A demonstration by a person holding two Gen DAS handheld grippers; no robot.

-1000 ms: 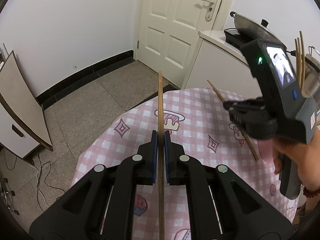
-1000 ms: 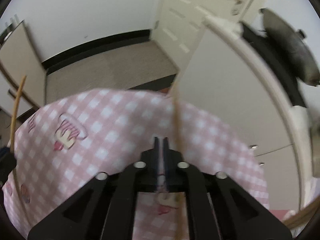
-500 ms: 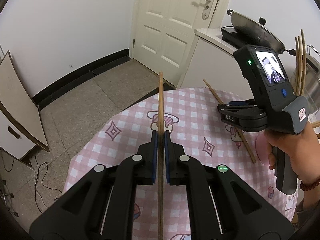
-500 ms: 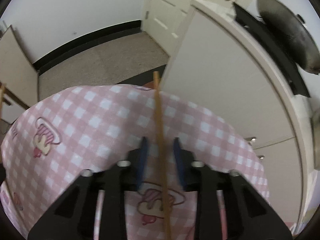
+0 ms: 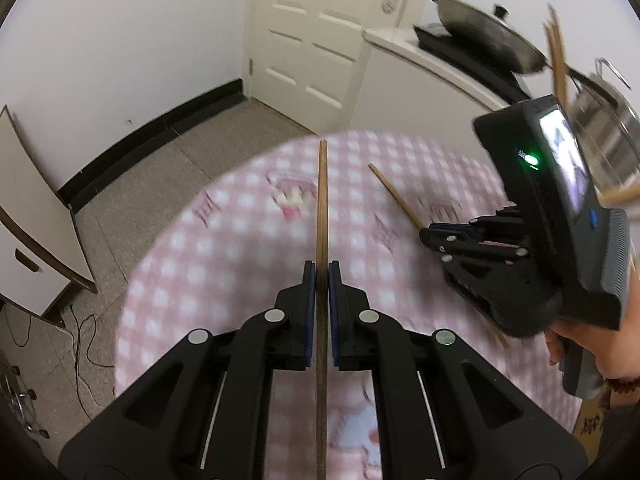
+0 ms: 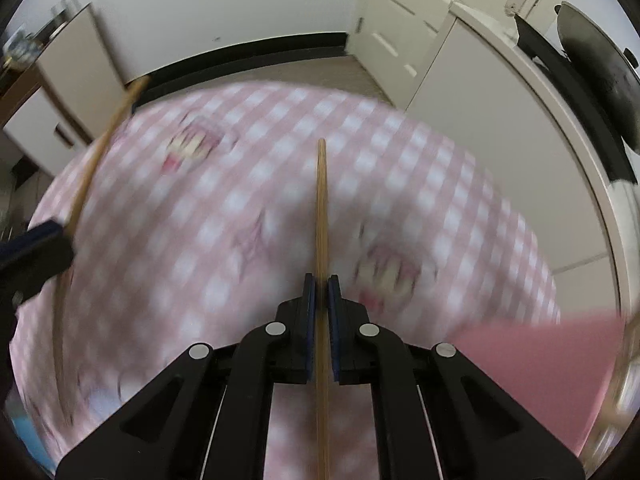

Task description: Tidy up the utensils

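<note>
My left gripper (image 5: 321,274) is shut on a dark wooden chopstick (image 5: 322,208) that points forward above the pink checked tablecloth (image 5: 224,264). My right gripper (image 6: 321,286) is shut on a lighter wooden chopstick (image 6: 321,208), also pointing forward over the cloth. In the left wrist view the right gripper (image 5: 434,240) is at the right, with its chopstick (image 5: 394,194) sticking out toward the table's far side. In the right wrist view the left gripper's chopstick (image 6: 92,160) shows at the left. A holder with several chopsticks (image 5: 558,56) stands behind the right gripper, partly hidden.
A white counter (image 5: 420,60) with a metal wok (image 5: 484,36) on a black stove stands at the back right, by a white door (image 5: 316,36). A metal pot (image 5: 608,120) is at the right. A pink mat (image 6: 540,364) lies at the right of the cloth. A white cabinet (image 5: 24,216) stands on the floor at left.
My right gripper opened around the lighter chopstick, then shut on it and lifted it. My left gripper kept its hold on the dark chopstick and shifted slightly over the table.
</note>
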